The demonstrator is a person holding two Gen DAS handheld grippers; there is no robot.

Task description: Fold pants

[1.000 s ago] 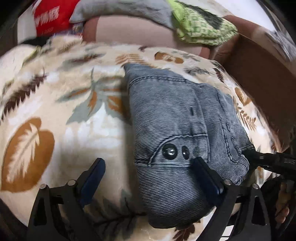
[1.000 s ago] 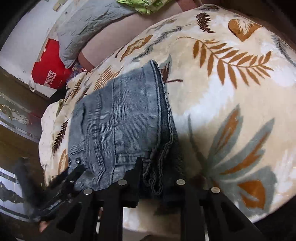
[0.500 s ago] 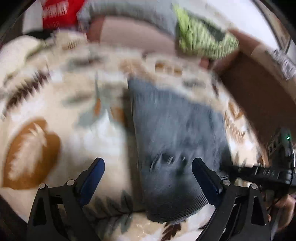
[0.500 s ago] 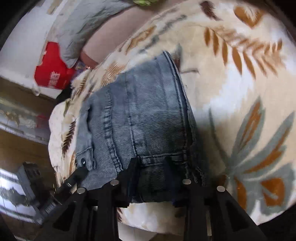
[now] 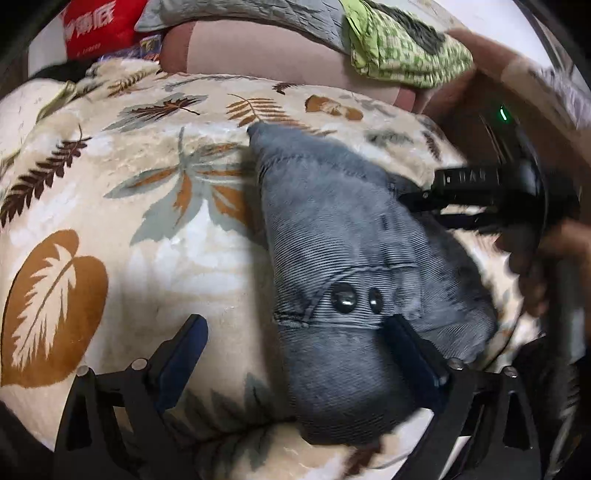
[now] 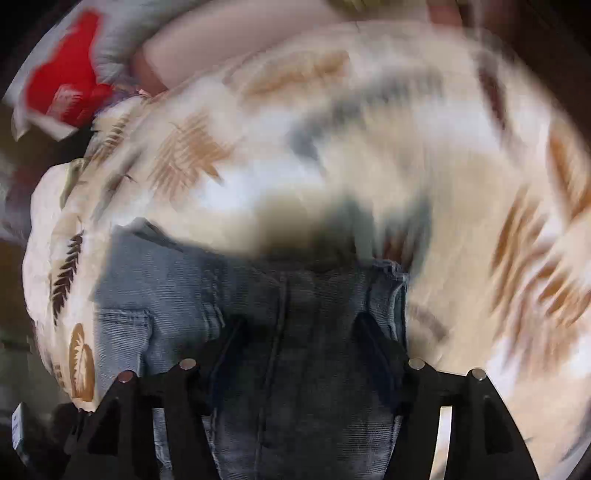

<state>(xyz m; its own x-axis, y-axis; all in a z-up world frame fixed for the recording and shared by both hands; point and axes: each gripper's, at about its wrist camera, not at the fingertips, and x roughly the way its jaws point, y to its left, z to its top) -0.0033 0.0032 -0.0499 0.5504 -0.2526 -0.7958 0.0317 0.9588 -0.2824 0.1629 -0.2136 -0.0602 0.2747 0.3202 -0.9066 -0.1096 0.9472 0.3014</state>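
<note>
My right gripper has just let go: a second ago it pinched the hem of the pants, now its jaws stand wide with denim lying between and beneath them. My left gripper stays released, the folded bundle under its right finger on the leaf blanket. I judge the fold laid, only tidying left.

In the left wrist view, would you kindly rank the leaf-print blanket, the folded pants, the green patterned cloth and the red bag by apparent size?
1. leaf-print blanket
2. folded pants
3. green patterned cloth
4. red bag

The cloth and bag lie farther away, and the bag is cut off, so their order is unsure.
</note>
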